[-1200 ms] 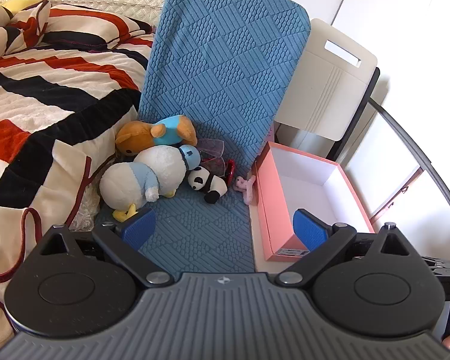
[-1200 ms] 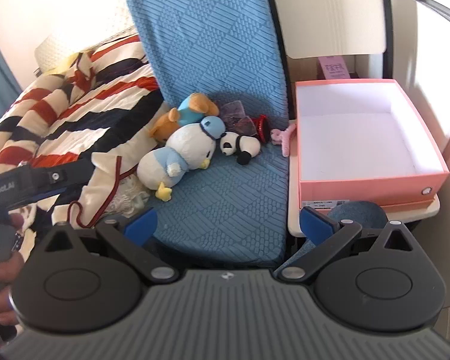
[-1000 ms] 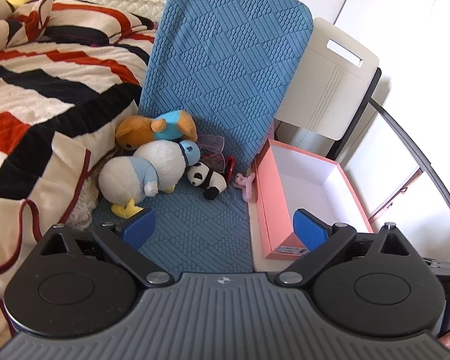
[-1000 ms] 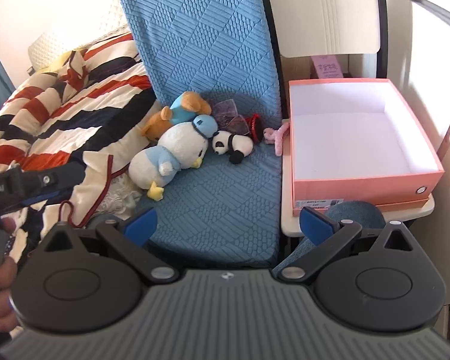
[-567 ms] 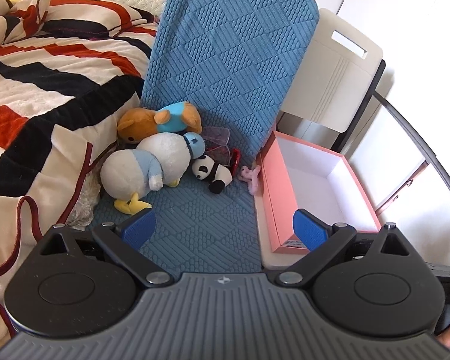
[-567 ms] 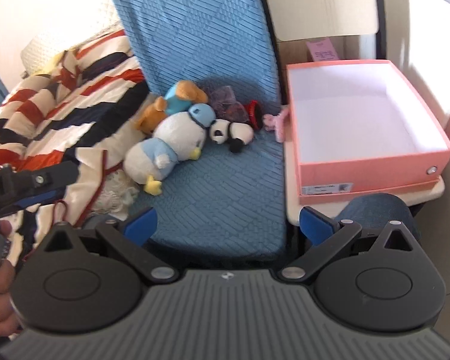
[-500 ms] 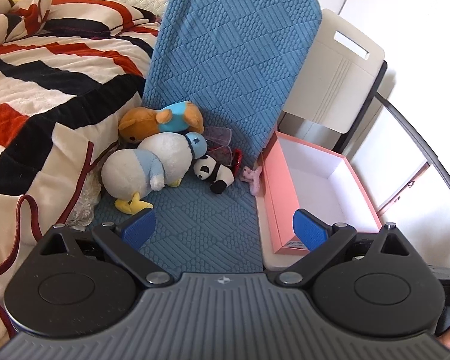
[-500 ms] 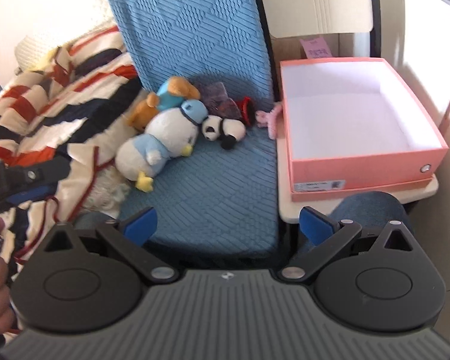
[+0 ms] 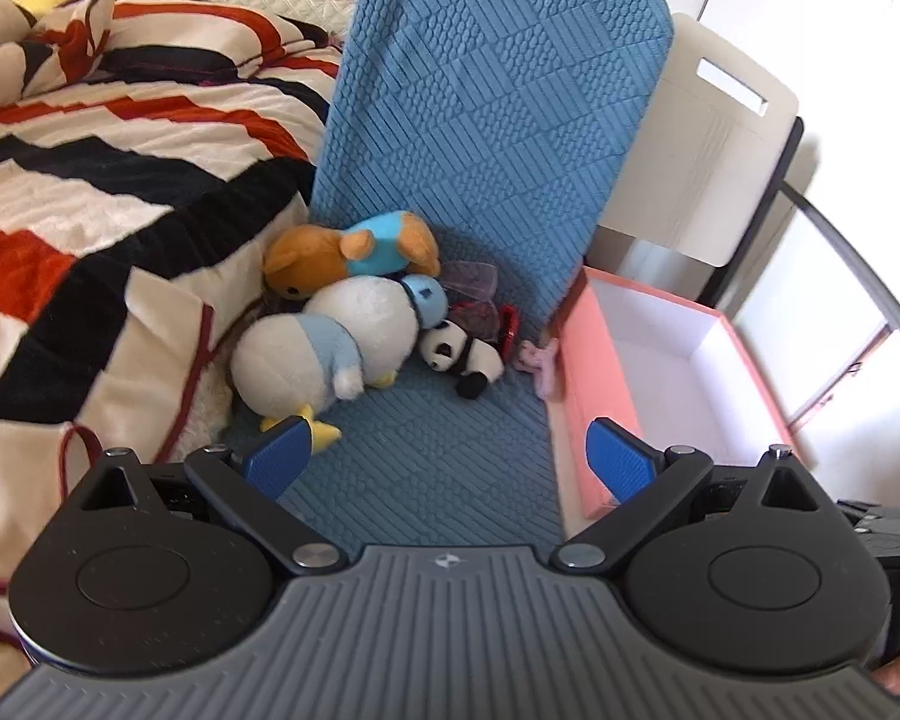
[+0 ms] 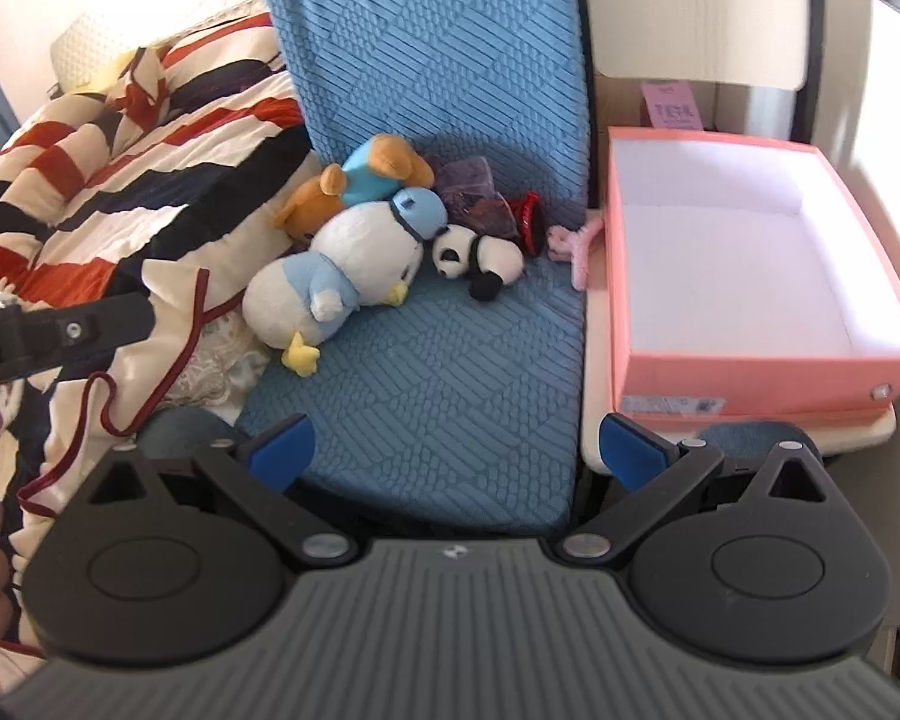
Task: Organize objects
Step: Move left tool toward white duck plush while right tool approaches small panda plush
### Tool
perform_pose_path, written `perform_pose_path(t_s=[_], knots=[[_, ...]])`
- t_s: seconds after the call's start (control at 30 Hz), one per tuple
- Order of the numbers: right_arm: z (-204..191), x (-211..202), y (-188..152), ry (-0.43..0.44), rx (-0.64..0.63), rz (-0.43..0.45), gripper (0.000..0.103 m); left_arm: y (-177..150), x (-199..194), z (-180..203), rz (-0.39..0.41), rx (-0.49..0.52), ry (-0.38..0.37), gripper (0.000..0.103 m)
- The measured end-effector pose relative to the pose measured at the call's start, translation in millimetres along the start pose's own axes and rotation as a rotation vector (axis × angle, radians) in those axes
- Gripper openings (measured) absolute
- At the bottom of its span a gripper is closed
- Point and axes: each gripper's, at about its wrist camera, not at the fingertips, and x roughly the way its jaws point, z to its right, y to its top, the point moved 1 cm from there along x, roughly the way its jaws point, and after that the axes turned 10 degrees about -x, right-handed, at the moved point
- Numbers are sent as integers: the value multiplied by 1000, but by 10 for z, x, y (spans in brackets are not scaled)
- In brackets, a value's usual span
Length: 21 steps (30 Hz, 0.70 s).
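Note:
Plush toys lie at the back of a blue chair seat (image 9: 426, 468) (image 10: 450, 372): a white and blue duck (image 9: 324, 354) (image 10: 342, 276), a brown bear in a blue shirt (image 9: 342, 252) (image 10: 354, 183), a small panda (image 9: 462, 357) (image 10: 480, 258). Behind the panda are a purple pouch (image 10: 465, 192), a red item (image 10: 529, 222) and a pink hair clip (image 9: 537, 360) (image 10: 573, 246). An open pink box (image 9: 666, 372) (image 10: 744, 264), nothing inside, stands to the right. My left gripper (image 9: 450, 459) hangs open near the duck's feet. My right gripper (image 10: 456, 447) is open over the seat's front edge.
A striped red, black and cream blanket (image 9: 90, 192) (image 10: 108, 180) covers the bed on the left. The box rests on a cream side table (image 10: 594, 360), with a beige chair back (image 9: 708, 156) behind. The left gripper's handle (image 10: 54, 330) and a hand show at the right wrist view's left edge.
Both grippers drifted slightly closer to the toys, which sit a bit larger and lower in view. Neither took hold of anything; nothing on the seat moved.

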Motion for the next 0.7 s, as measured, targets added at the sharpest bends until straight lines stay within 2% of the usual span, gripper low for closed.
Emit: perform_pose_path(t_s=[0.3,0.7], knots=[[36,321,310,14,-53,-4,103,233,470,-99,-56,45,68,100],[188,1090,656,-21,-126,-42,103,526,1338,-211,-133,112,132,100]])
